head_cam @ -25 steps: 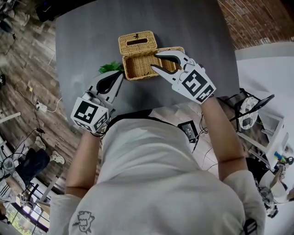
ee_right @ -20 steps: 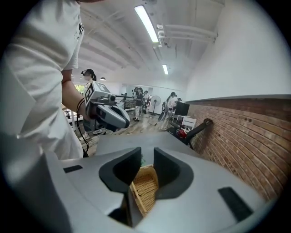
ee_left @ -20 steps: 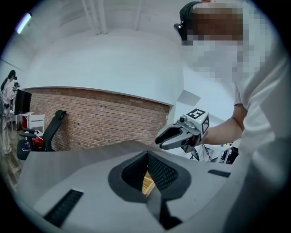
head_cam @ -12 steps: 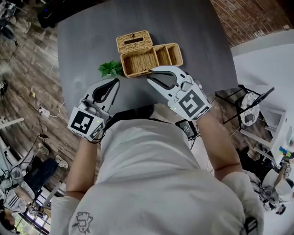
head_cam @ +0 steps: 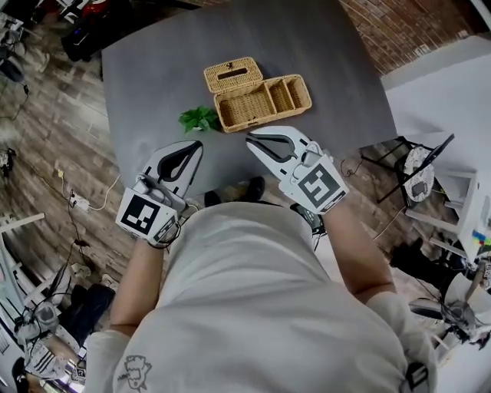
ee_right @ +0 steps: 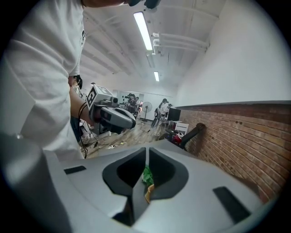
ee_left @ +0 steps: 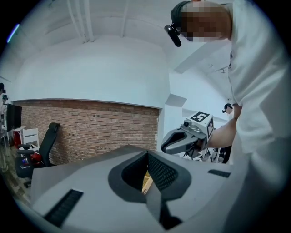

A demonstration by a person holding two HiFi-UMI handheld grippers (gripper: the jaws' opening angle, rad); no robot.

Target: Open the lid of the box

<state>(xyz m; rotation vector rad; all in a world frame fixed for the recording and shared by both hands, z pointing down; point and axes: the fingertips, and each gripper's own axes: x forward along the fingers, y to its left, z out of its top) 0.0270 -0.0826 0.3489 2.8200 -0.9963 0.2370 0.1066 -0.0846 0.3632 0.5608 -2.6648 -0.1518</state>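
The wicker box [head_cam: 266, 100] stands on the grey table [head_cam: 153, 69] with its slotted lid [head_cam: 232, 74] swung open and lying back behind it. The compartments look empty. Both grippers hover near the table's front edge, apart from the box. My left gripper [head_cam: 196, 145] is shut, with nothing between its jaws [ee_left: 148, 154]. My right gripper [head_cam: 251, 140] has just been closing; its tips meet with nothing between them [ee_right: 147, 149]. Each gripper view shows the other gripper: the right gripper [ee_left: 182, 139] and the left gripper [ee_right: 113, 116].
A sprig of green leaves [head_cam: 199, 118] lies on the table just left of the box. A brick wall [head_cam: 430, 23] runs along the back right. A folding chair [head_cam: 414, 173] and a white surface [head_cam: 453, 100] stand to the right. Cables lie on the wooden floor [head_cam: 46, 130].
Both grippers have drawn back from the box toward the person. The right gripper, first open over the box, has closed its jaws. The lid stays open.
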